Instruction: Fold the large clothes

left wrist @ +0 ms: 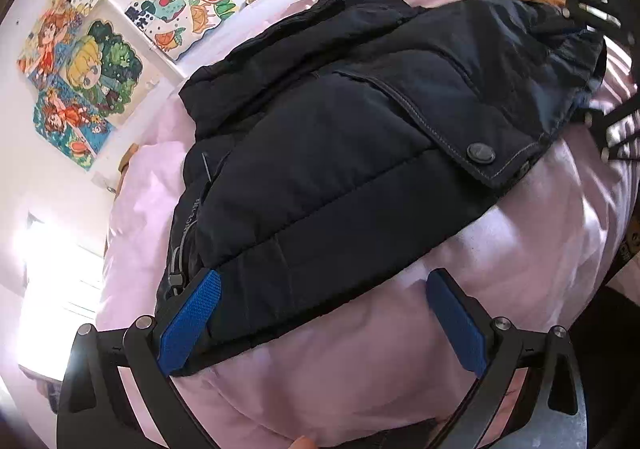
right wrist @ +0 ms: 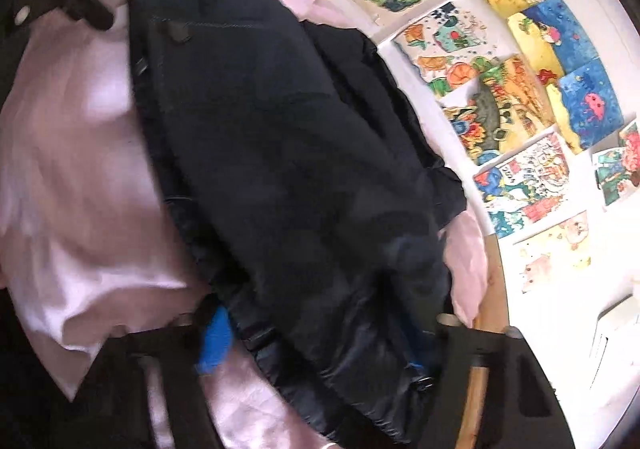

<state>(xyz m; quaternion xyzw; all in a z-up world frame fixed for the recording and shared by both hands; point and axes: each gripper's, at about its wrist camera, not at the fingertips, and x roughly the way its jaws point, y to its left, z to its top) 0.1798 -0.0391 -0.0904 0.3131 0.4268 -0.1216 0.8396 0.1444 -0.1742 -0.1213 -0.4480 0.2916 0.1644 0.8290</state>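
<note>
Item: dark puffer jacket point(left wrist: 360, 137), folded into a thick bundle, lying across the pink bedsheet point(left wrist: 520, 249) towards the bed's wall-side edge, snap-button pocket flap facing up. Your left gripper point(left wrist: 324, 325): jaws spread wide, blue pads clear, the near hem of the jacket lying between them, nothing pinched. Your right gripper point(right wrist: 316, 345): partly closed around the jacket's far end, fabric filling the gap; whether the pads actually press it, you cannot tell through the blur. Beyond the bed: children's drawings point(left wrist: 96, 61) taped on the wall
</note>
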